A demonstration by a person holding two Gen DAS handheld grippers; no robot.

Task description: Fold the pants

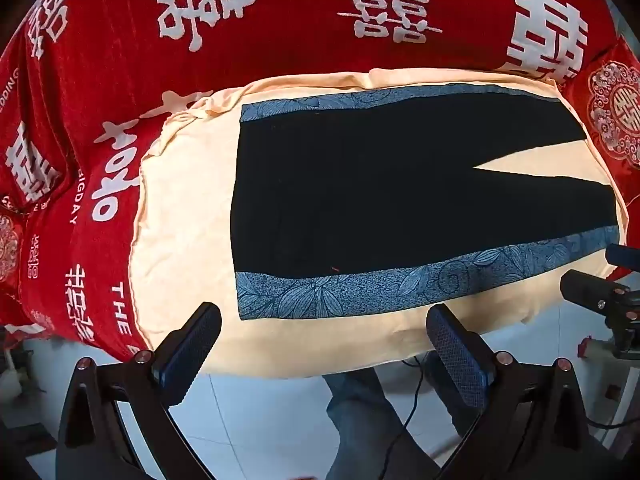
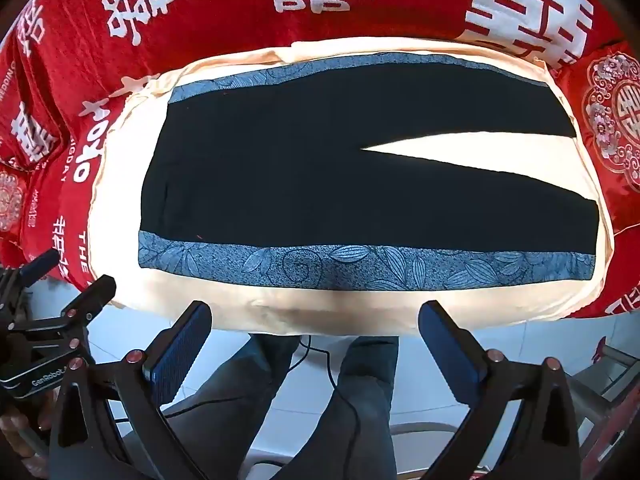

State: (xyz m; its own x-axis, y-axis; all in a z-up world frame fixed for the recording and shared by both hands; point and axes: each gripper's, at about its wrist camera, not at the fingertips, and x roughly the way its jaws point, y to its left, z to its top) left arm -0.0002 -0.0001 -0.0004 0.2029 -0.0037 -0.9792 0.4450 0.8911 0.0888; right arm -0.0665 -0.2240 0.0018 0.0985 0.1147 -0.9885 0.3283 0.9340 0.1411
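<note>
Black pants (image 1: 360, 192) with blue leaf-patterned side stripes (image 1: 400, 284) lie flat and unfolded on a cream cloth (image 1: 184, 208), waistband at the left, legs spreading to the right. They also show in the right wrist view (image 2: 320, 176). My left gripper (image 1: 324, 320) is open and empty, just short of the cloth's near edge. My right gripper (image 2: 316, 316) is open and empty at the same near edge, and its fingers appear at the left view's right side (image 1: 592, 284). The left gripper shows at the right view's left (image 2: 80, 300).
The cream cloth (image 2: 360, 308) lies on a red bedspread (image 1: 280, 40) with white characters. A red embroidered cushion (image 2: 612, 120) sits at the right. Below the bed edge are the person's legs in jeans (image 2: 360, 400), a black cable (image 1: 412, 408) and a white tiled floor.
</note>
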